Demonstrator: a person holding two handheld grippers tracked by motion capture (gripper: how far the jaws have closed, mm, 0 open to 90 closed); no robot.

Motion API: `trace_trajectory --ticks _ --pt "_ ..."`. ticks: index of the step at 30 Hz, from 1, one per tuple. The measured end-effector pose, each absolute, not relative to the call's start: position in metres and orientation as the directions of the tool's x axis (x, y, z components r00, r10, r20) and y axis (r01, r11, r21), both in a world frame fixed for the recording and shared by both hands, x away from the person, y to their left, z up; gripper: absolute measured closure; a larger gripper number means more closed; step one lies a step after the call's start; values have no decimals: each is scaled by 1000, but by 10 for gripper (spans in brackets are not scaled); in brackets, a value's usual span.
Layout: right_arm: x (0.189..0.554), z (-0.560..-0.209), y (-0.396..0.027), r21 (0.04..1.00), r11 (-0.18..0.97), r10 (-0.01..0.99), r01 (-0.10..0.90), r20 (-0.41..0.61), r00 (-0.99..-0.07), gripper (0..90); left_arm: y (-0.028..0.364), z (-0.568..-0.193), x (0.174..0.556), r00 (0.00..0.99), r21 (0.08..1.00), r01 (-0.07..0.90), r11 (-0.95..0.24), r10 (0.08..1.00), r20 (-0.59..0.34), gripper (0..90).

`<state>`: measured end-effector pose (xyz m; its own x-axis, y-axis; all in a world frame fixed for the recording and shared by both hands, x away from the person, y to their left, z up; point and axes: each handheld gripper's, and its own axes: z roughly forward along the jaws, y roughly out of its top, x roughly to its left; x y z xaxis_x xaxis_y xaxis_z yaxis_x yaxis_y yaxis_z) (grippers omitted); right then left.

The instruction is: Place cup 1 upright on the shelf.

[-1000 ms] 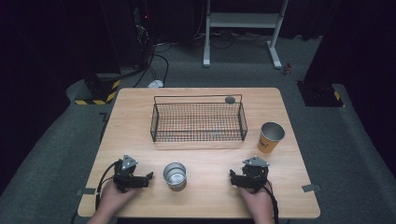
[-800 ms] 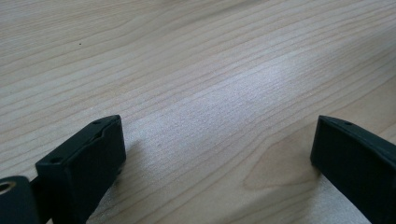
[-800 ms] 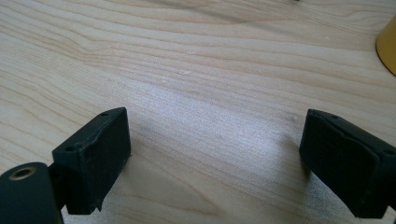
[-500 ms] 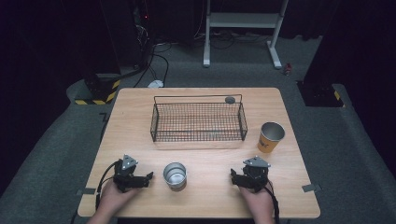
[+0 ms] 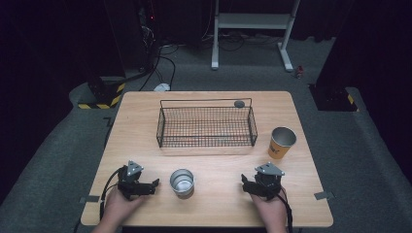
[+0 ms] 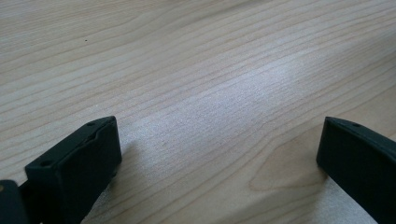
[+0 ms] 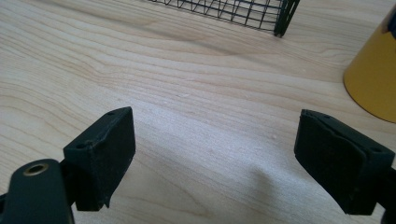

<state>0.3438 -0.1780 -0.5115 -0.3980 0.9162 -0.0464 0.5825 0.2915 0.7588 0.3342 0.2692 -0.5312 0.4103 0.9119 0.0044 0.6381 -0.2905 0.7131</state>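
- Using the wire basket (image 5: 206, 127) as my reference point for everything, it sits toward the far half of the wooden table (image 5: 145, 111).
- The silver tin cup (image 5: 182, 182) is well on the near side of the basket, a bit left of the basket's middle, standing upright with its open mouth up. Nothing is touching it.
- My left gripper (image 5: 154, 183) is on the near side of the basket too, past its left end, lying low on the table and pointing sideways at the tin cup. It's just beside the cup but clear of it.
- Left jaws have just been opening and they're spread wide now. In the left gripper view there's only bare wood grain between the two black pads (image 6: 81, 163), so nothing is in there.
- My right gripper (image 5: 243, 182) is nearer me than the basket's right end, resting on the table with the hand behind it.
- Right jaws are wide apart as well, with bare table between them in the right gripper view, and the basket's corner (image 7: 282, 14) up ahead.
- The orange paper cup (image 5: 281, 142) stands upright just off the basket's right end, slightly toward me. Its yellow side shows in the right gripper view too (image 7: 373, 79).
- A small dark round thing (image 5: 239, 103) lies just behind the basket's far right corner; can't tell what it is.
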Motion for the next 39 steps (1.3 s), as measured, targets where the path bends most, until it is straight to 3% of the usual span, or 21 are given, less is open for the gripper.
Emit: trace_trajectory --ticks 39 --pt "345 -497 -218 809 229 945 542 -52 -323 122 269 -531 338 380 712 647 -273 925 9 5"
